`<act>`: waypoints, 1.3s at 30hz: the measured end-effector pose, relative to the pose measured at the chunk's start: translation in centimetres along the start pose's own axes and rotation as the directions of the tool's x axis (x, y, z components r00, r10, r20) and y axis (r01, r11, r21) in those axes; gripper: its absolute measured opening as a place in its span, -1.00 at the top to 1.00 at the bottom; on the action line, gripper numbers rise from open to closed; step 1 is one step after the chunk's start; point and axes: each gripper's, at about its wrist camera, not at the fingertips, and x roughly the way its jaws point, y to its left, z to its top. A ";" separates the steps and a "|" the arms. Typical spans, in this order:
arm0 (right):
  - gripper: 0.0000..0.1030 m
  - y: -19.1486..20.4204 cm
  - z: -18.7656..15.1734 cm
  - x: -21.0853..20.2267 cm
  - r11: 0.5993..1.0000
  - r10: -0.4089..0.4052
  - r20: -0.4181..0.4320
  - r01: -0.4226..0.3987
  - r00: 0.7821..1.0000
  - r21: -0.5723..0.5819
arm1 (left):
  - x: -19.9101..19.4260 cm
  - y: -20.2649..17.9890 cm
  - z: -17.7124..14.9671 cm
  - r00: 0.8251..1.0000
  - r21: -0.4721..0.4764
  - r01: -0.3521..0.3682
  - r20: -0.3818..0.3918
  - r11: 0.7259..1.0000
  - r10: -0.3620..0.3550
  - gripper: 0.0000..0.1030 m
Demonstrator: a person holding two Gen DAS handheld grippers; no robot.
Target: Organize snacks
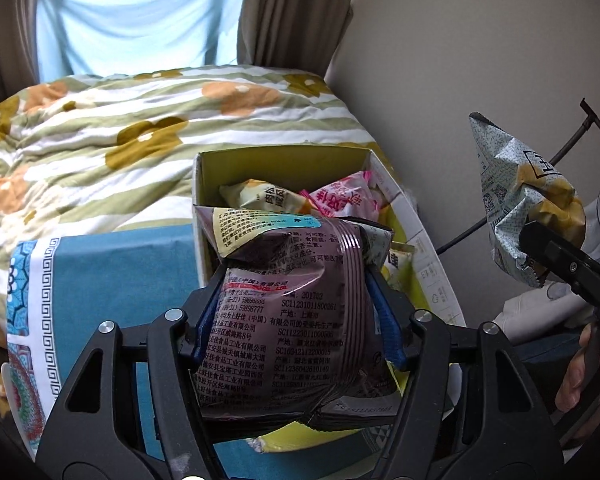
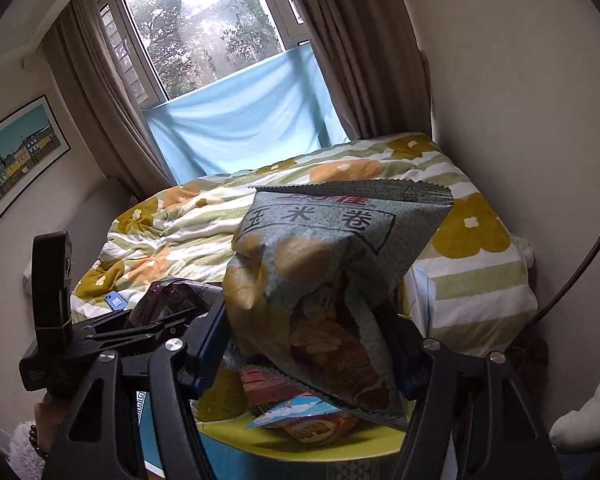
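My left gripper (image 1: 296, 320) is shut on a dark purple snack bag (image 1: 288, 320), held just above the near end of an open yellow-lined cardboard box (image 1: 204, 184). The box holds several snack packs, among them a pink one (image 1: 342, 198) and a cream one (image 1: 260, 196). My right gripper (image 2: 304, 344) is shut on a grey-green corn-roll bag (image 2: 320, 272), held above the box (image 2: 300, 450). That bag (image 1: 520, 200) and the right gripper (image 1: 560, 264) also show at the right of the left wrist view. The left gripper (image 2: 112, 332) with the purple bag (image 2: 172, 296) shows at the left of the right wrist view.
The box sits on a blue patterned cloth (image 1: 112, 280) at the foot of a bed with a flowered green-striped quilt (image 1: 140, 132). A wall (image 1: 460, 80) runs close on the right. A dark cable (image 1: 572, 140) hangs by it. A small blue card (image 2: 116, 302) lies on the quilt.
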 end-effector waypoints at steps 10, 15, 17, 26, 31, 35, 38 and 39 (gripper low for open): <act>-0.22 -1.8 -0.6 0.1 1.000 0.005 -0.023 -0.005 1.000 -0.008 | -1.5 1.5 -1.3 0.999 -0.024 -0.040 0.021 0.999 0.041 -0.99; -0.22 -1.8 -0.6 0.6 0.998 0.004 -0.046 -0.007 0.999 -0.066 | -3.1 2.6 -1.3 0.998 -0.061 -0.054 0.039 0.997 0.057 -0.99; -0.23 -1.7 -0.6 1.2 0.991 -0.038 -0.068 0.029 0.997 -0.127 | -3.7 3.0 -1.3 0.996 -0.072 -0.070 0.046 0.995 0.073 -0.99; -0.70 -2.3 -1.7 4.7 0.980 -0.043 -0.182 0.006 0.982 -0.199 | -4.1 3.9 -3.8 0.991 -0.140 -0.129 0.010 0.982 0.131 -0.99; -0.99 -3.1 -3.5 4.5 0.978 -0.064 -0.151 0.032 0.986 -0.207 | -4.3 4.6 -6.8 0.988 -0.183 -0.155 -0.024 0.971 0.153 -0.99; -1.00 -3.6 -4.2 4.0 0.983 -0.062 -0.142 0.036 0.988 -0.180 | -5.0 5.2 -8.5 0.985 -0.195 -0.174 -0.038 0.965 0.170 -0.99; -1.00 -3.1 -4.1 3.0 0.987 -0.057 -0.130 0.036 0.990 -0.158 | -6.7 5.5 -8.9 0.986 -0.201 -0.167 -0.012 0.965 0.168 -0.99; -0.99 -2.8 -4.1 2.5 0.986 -0.057 -0.122 0.037 0.991 -0.160 | -7.4 5.5 -8.7 0.985 -0.195 -0.168 0.001 0.966 0.172 -0.99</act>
